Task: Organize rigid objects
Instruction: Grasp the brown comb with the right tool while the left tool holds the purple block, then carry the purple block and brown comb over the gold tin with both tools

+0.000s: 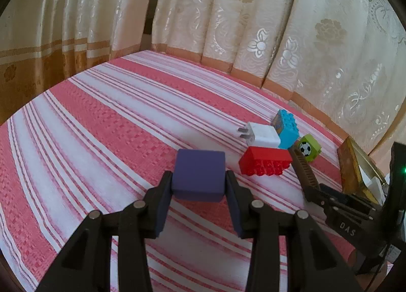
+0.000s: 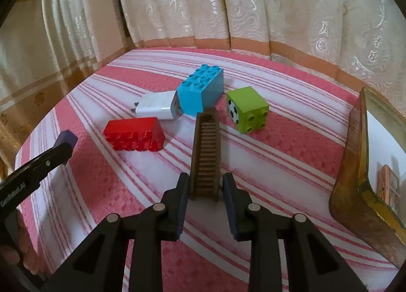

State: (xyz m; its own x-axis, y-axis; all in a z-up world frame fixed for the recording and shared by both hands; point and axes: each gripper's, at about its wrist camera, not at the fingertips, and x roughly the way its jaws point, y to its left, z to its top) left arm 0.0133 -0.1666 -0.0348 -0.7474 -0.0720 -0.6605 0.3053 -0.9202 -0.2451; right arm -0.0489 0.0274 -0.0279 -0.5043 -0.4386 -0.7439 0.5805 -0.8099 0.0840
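Item: brown toothed strip (image 2: 206, 155), on striped cloth (image 2: 279, 145), long axis running straight away from right gripper (image 2: 206, 185); jaws clamp its near end. Left gripper (image 1: 198, 180) grips purple block (image 1: 199, 174).

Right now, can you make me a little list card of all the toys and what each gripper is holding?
surface: pink and white striped cloth
left gripper: shut on the purple block
right gripper: jaws either side of a brown ribbed piece, contact not clear
red brick: lying on its side, studs facing the camera
blue brick: touching the white charger
green cube: football picture on one face, standing apart
right edge: gold-framed tray
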